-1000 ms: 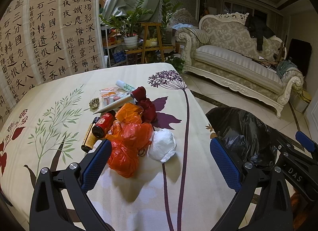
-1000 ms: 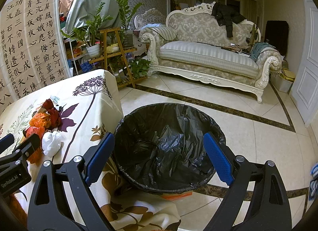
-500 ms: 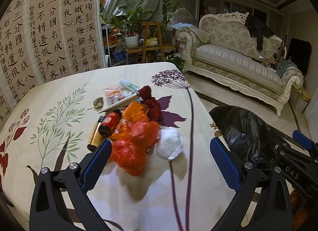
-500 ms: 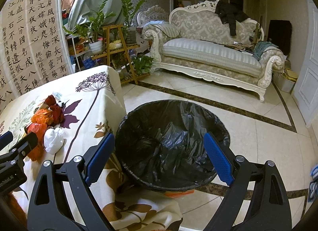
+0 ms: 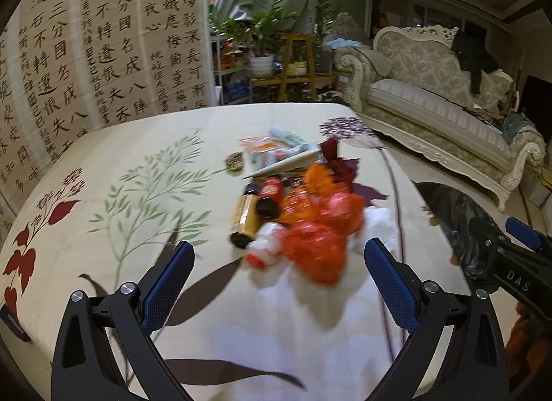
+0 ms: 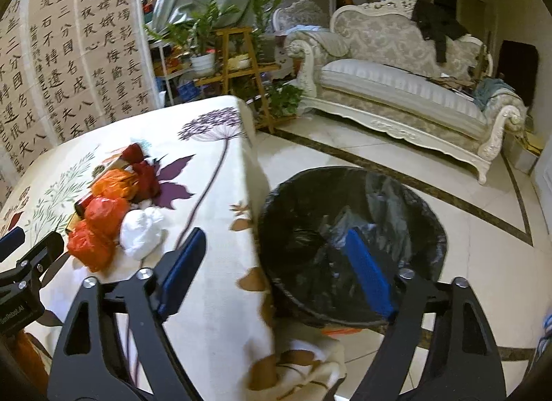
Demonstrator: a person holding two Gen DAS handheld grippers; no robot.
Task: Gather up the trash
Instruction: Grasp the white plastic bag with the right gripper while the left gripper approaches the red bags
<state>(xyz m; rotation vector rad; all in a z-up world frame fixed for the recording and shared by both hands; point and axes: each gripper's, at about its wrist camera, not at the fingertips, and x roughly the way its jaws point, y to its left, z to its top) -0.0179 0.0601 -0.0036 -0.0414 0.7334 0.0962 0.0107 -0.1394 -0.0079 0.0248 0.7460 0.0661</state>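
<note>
A home living room: ornate sofa (image 6: 407,90), potted plants (image 6: 207,39), calligraphy wall hanging (image 5: 86,39), cloth-covered table (image 5: 138,194).

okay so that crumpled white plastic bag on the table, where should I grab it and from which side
Pinch the crumpled white plastic bag across its puffy middle, coming down from above on the table-edge side nearest the black-lined trash bin. That side is bare tablecloth; the crumpled orange plastic bags crowd the other.
</note>
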